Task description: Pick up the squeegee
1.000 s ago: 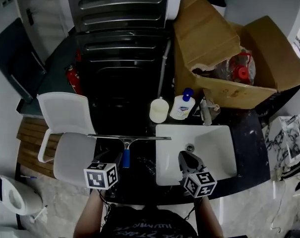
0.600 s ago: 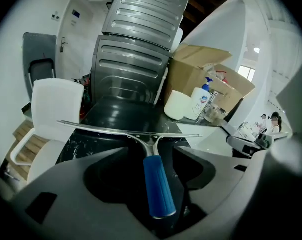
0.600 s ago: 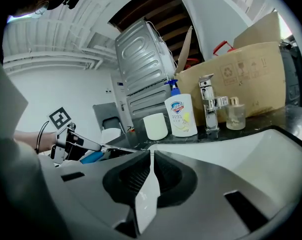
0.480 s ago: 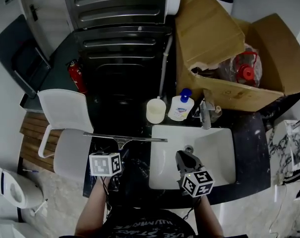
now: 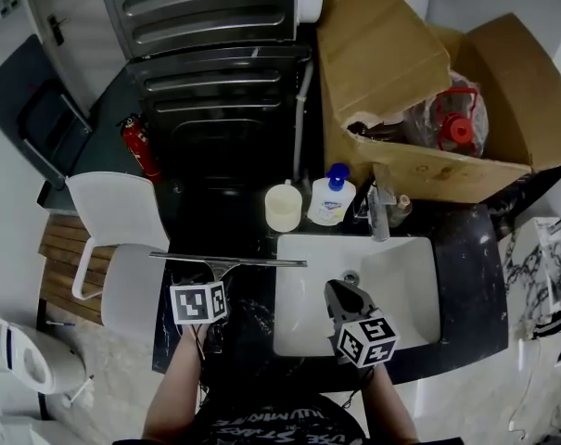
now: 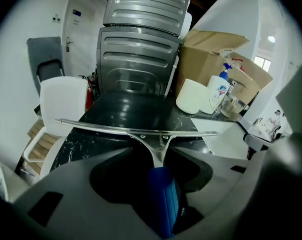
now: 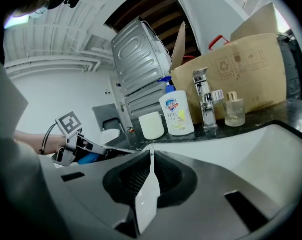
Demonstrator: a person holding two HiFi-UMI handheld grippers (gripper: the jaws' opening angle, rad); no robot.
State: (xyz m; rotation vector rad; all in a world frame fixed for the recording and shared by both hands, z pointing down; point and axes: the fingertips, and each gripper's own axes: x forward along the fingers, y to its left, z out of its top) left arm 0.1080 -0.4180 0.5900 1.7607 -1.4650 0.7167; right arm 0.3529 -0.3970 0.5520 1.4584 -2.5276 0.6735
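The squeegee [image 5: 229,260] lies on the dark marble counter left of the sink, its long metal blade [image 6: 141,130] pointing away from me. Its blue handle [image 6: 163,199] sits between the jaws of my left gripper [image 5: 217,284]. Those jaws are closing, and dark gaps still show on both sides of the handle. In the head view the marker cube hides the handle. My right gripper [image 5: 340,297] hovers over the sink's left part, shut with nothing in it; its jaws [image 7: 151,156] meet in one line.
A white sink [image 5: 401,286] with a chrome faucet [image 5: 377,213] is set in the counter. Behind it stand a soap bottle [image 5: 331,197] and a white cup [image 5: 283,207]. An open cardboard box [image 5: 428,72] fills the back right. A white chair [image 5: 122,221] stands at the left.
My left gripper has moved forward and down over the squeegee's blue handle, which now lies between its jaws and under the cube. The squeegee has stayed put. The right gripper has shifted slightly.
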